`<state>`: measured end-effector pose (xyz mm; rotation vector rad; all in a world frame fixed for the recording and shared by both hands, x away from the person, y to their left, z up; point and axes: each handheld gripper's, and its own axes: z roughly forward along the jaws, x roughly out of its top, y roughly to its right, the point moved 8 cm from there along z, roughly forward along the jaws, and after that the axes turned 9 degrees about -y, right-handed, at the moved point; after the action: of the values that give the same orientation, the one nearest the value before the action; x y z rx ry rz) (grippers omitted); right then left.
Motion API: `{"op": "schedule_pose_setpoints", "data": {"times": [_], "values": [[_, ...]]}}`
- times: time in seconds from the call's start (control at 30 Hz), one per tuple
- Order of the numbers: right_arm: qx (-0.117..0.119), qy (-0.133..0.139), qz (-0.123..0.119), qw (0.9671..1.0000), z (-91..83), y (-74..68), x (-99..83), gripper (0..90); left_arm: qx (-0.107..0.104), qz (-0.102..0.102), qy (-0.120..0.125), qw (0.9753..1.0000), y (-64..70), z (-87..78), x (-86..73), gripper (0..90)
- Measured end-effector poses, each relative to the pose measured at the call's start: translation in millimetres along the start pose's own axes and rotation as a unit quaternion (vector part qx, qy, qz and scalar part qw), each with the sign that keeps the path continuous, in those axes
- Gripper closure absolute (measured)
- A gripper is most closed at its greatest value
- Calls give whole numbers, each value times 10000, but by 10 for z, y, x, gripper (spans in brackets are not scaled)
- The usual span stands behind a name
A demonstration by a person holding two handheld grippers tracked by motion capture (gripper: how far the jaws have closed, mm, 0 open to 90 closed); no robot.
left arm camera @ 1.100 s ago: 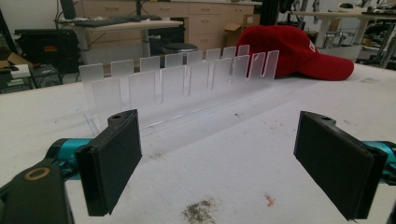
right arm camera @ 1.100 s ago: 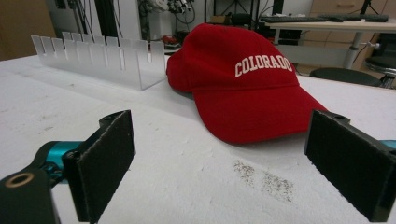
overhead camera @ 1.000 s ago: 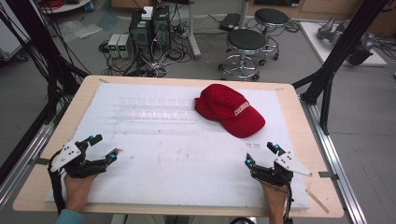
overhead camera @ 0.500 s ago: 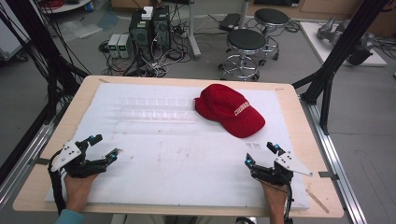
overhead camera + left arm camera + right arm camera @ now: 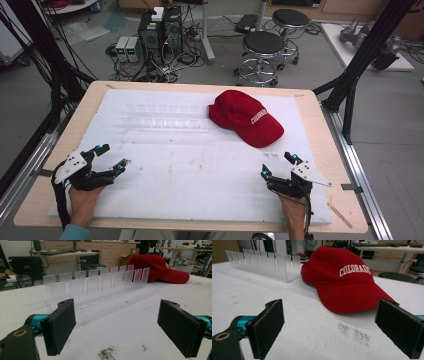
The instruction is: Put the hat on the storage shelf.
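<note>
White table (image 5: 200, 175): both hand-held grippers rest low, agape.

High view looks forward and down over the whole table (image 5: 310, 107); both gripper views sit low near its surface, facing away from the person, sharing the red cap (image 5: 247, 120) and clear slotted rack (image 5: 167, 117).

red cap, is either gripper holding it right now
No, the red cap lies free on the white mat, with both open grippers near the table's front edge.

Cap (image 5: 246, 123) right of rack (image 5: 167, 118) (touching).
</note>
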<state>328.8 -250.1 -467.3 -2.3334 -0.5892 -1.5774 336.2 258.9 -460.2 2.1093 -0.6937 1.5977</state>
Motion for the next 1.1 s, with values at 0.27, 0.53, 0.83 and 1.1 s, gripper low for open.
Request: {"op": "schedule_pose_setpoints", "data": {"times": [0.27, 0.53, 0.83, 1.1], "values": [[100, -332, -113, 9993, 71, 2, 50, 76, 2, -53, -44, 10000, -10, 10, -2, 152], [233, -507, -204, 9982, 124, 30, 276, 76, 21, -30, -68, 10000, -9, 13, -4, 152], [367, -619, -411, 9966, 296, 39, 705, 76, 27, -47, -64, 10000, -6, 19, -2, 153], [410, -802, -528, 9945, 512, 127, 998, 76, 24, -30, -68, 10000, -5, 19, -3, 153]]}}
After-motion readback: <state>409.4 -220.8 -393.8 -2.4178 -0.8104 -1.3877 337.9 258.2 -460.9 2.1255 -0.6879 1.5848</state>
